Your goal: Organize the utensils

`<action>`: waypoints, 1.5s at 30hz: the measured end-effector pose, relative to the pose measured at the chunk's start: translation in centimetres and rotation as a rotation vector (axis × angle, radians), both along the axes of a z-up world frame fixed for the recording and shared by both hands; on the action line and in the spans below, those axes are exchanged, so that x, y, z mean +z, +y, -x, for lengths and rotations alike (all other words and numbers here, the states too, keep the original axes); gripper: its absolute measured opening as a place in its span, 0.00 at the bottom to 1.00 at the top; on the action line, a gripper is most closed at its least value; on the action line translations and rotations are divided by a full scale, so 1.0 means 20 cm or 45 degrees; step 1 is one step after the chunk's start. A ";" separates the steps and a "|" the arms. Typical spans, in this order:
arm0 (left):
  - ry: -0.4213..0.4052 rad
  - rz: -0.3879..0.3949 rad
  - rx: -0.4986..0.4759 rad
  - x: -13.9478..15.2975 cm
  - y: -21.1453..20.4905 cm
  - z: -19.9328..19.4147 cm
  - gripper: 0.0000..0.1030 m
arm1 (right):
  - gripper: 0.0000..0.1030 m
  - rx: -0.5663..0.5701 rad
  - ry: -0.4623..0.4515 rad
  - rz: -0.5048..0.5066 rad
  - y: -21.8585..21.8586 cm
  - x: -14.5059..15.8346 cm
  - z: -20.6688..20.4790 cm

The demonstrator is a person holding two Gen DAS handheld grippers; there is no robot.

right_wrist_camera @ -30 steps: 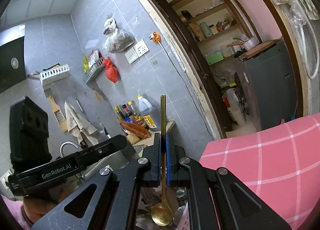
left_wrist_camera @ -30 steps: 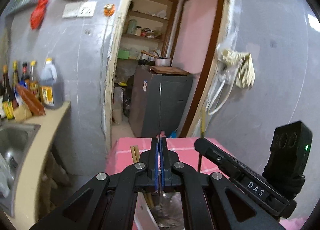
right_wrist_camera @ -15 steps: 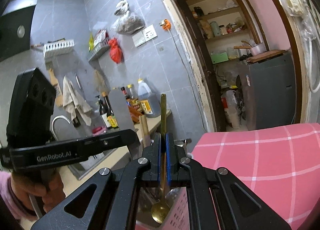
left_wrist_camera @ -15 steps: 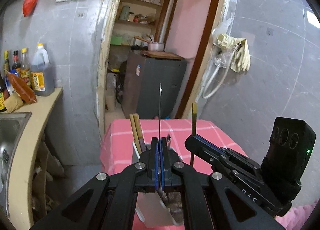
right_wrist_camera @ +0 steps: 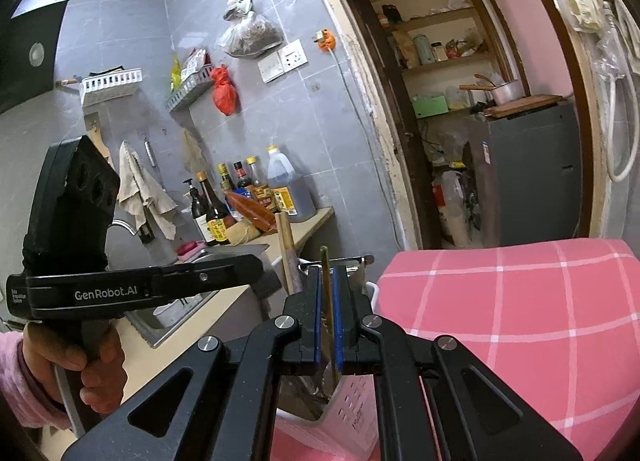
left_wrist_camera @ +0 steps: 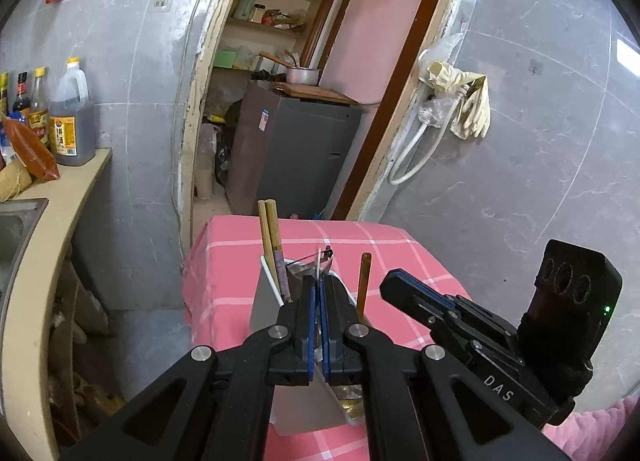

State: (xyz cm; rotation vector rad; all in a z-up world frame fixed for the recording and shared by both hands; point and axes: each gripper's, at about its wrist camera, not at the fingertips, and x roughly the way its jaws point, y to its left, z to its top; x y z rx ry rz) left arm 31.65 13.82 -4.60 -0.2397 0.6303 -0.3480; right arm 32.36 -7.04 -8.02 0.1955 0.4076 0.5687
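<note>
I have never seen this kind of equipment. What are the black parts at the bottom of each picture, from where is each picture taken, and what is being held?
No robot is here. A person holds a two-finger gripper in each hand, and each gripper carries a wide-angle camera that looks forward along its fingers. The black parts at the bottom are those fingers.

One picture is from the left gripper; in it the right gripper shows at the side. The other is from the right gripper, where the left gripper and the hand that holds it show.

Both are shut on utensils above a white utensil holder, which stands on a table with a pink checked cloth. The right one grips a gold spoon handle. The left one grips a thin metal utensil; I cannot tell which kind. Wooden chopsticks already stand in the holder.
</note>
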 end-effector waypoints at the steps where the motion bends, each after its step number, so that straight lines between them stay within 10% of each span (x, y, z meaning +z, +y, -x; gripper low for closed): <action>1: -0.003 0.005 -0.001 0.00 0.00 0.00 0.03 | 0.05 -0.017 0.003 0.000 -0.01 0.00 0.01; 8: -0.045 -0.012 0.004 0.02 0.00 0.05 0.06 | 0.18 -0.160 0.008 0.010 -0.09 0.05 0.09; 20: -0.147 -0.038 0.028 0.04 -0.11 0.28 0.42 | 0.44 -0.359 0.015 0.048 -0.31 0.14 0.36; 31: -0.189 -0.056 0.136 0.02 -0.25 0.65 0.93 | 0.83 -0.488 0.030 0.115 -0.57 0.19 0.71; 45: -0.238 -0.112 0.293 0.03 -0.33 1.14 1.00 | 0.99 -0.505 -0.036 0.204 -0.70 0.25 1.18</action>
